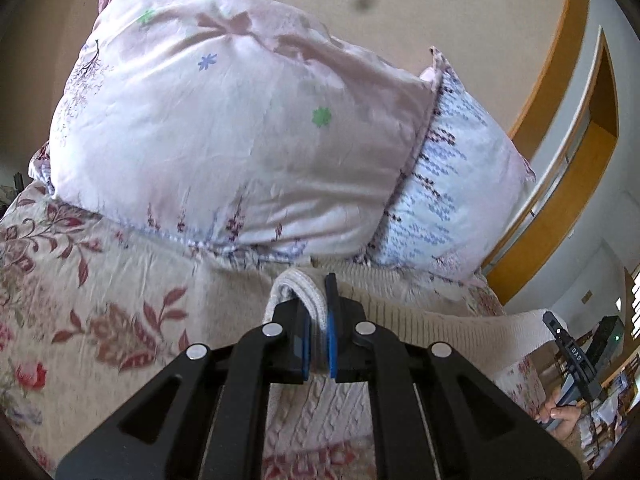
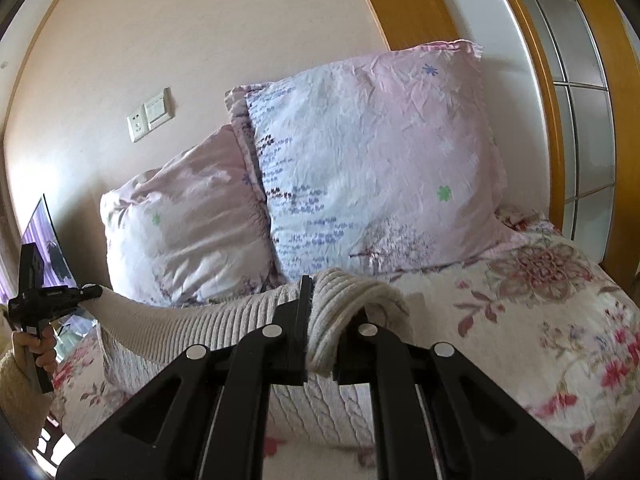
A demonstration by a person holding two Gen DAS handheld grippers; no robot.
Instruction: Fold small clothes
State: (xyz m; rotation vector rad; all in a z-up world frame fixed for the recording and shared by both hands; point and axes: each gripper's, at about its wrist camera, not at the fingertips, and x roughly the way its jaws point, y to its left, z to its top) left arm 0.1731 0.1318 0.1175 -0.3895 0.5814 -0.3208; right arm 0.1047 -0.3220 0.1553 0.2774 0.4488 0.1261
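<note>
A cream cable-knit sweater (image 1: 436, 320) is stretched between my two grippers above the floral bedspread (image 1: 100, 280). My left gripper (image 1: 318, 320) is shut on a bunched ribbed edge of it. My right gripper (image 2: 320, 320) is shut on the other ribbed corner (image 2: 352, 300). The sweater's ribbed hem (image 2: 192, 320) runs taut from one gripper to the other, and the knit body hangs below. In the left wrist view the right gripper (image 1: 568, 344) shows at the far right. In the right wrist view the left gripper (image 2: 52, 294) shows at the far left.
Two pale pink flowered pillows (image 1: 224, 120) (image 2: 380, 160) lean against the beige wall just beyond the sweater. A wall socket and switch (image 2: 150, 120) sit above them. A wooden door frame (image 1: 560, 120) and glazed wooden panel (image 2: 580, 100) stand on the right of the bed.
</note>
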